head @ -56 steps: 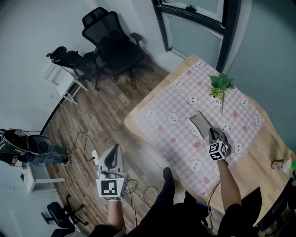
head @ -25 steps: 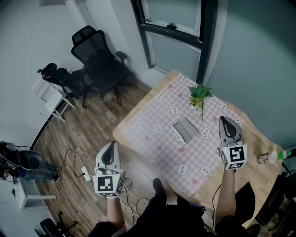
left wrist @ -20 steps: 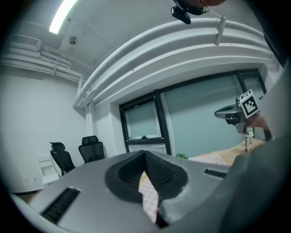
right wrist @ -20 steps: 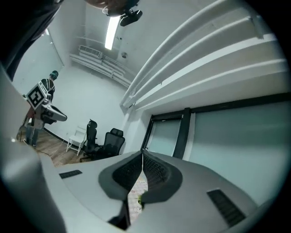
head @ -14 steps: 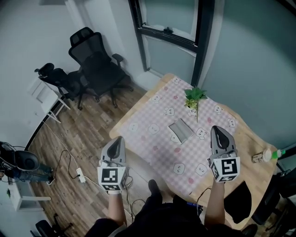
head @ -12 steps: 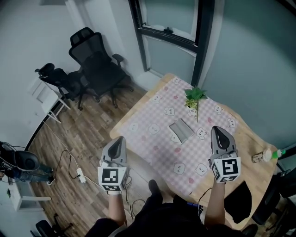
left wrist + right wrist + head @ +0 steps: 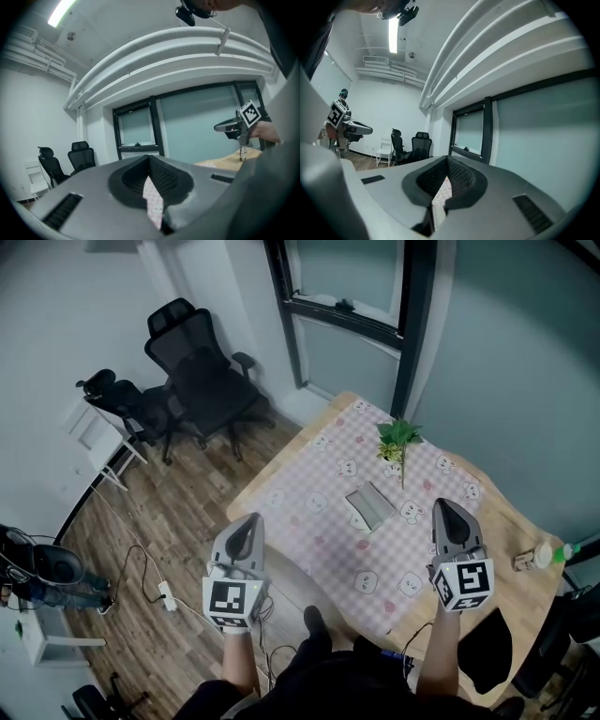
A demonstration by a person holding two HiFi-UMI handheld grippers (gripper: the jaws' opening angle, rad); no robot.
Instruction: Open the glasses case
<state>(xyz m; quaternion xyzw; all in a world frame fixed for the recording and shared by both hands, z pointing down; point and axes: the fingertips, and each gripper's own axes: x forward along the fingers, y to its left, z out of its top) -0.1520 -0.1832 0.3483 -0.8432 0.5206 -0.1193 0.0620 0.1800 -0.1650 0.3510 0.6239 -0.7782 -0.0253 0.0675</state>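
Observation:
The grey glasses case [image 7: 372, 504] lies flat on the pink checked cloth [image 7: 319, 521] in the head view, with a pale part at its near left end. Whether its lid is up I cannot tell at this size. My right gripper [image 7: 442, 505] hangs over the table's near right side, right of the case and apart from it. Its jaws have just closed the last bit, with nothing between them [image 7: 446, 165]. My left gripper [image 7: 253, 519] is held over the floor beside the table's near left edge, shut and holding nothing [image 7: 150, 166].
A green plant sprig [image 7: 397, 440] lies on the cloth beyond the case. A small bottle [image 7: 542, 555] stands at the table's right edge. Two black office chairs [image 7: 202, 367] stand on the wood floor at the back left, with cables [image 7: 159, 594] on the floor to my left.
The right gripper has left the case, risen and drawn back to the right. The left gripper has come up and forward towards the table's edge. The case has stayed put.

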